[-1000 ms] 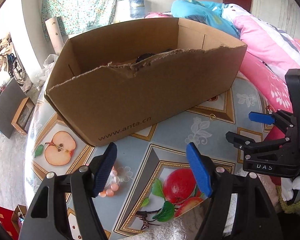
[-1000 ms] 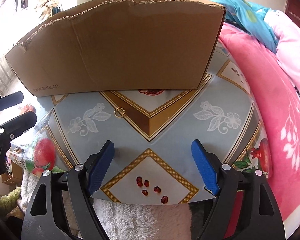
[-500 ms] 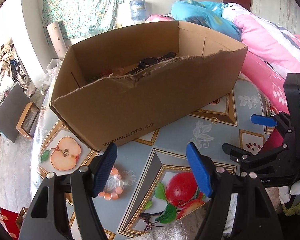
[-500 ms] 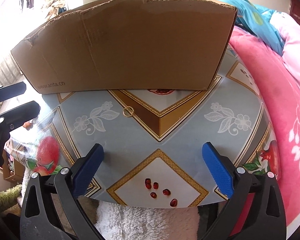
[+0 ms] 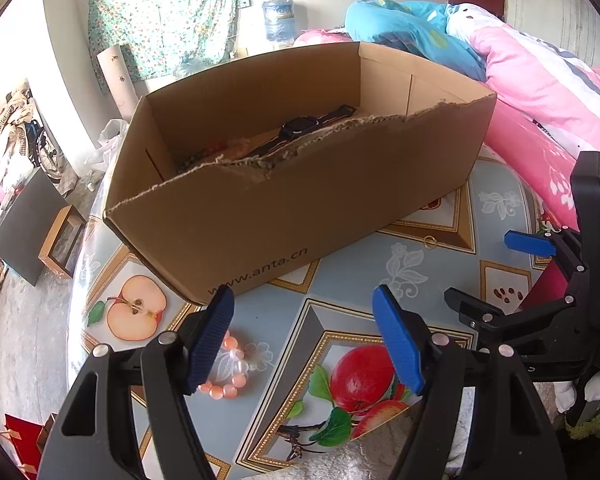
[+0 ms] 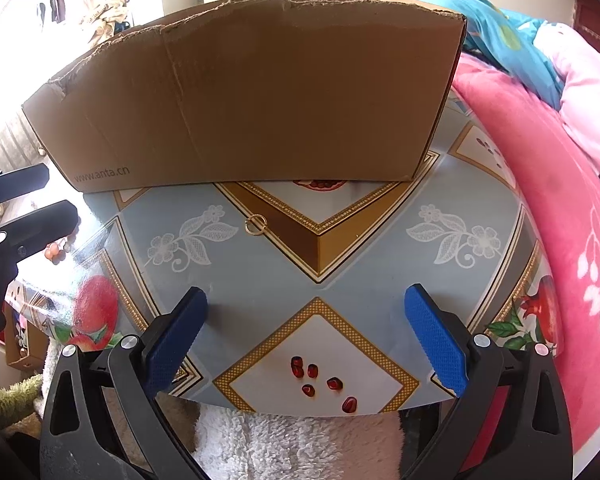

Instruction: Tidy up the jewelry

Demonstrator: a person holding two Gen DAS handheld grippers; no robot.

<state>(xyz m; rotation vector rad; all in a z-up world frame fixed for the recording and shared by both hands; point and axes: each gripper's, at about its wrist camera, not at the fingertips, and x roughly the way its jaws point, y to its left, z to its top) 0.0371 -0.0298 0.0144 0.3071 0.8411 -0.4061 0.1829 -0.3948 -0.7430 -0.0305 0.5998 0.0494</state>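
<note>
- While both hover over the desk (image 6: pixel 340 264), the left gripper (image 5: pixel 304 340) gapes beside a pink bracelet (image 5: pixel 228 372).
- The right gripper (image 6: pixel 306 334) spreads wide, a gold ring (image 6: pixel 255 225) ahead.

I see a pink quilt (image 5: pixel 540 92) bunched beside the table's right edge, a blue blanket (image 5: pixel 404 36) behind it. A floral curtain (image 5: pixel 168 16) hangs on the far wall — a water jug (image 5: pixel 278 20) beside it. White towel (image 6: pixel 296 444) at the near edge — fruit-print tablecloth (image 6: pixel 340 264) above.
</note>
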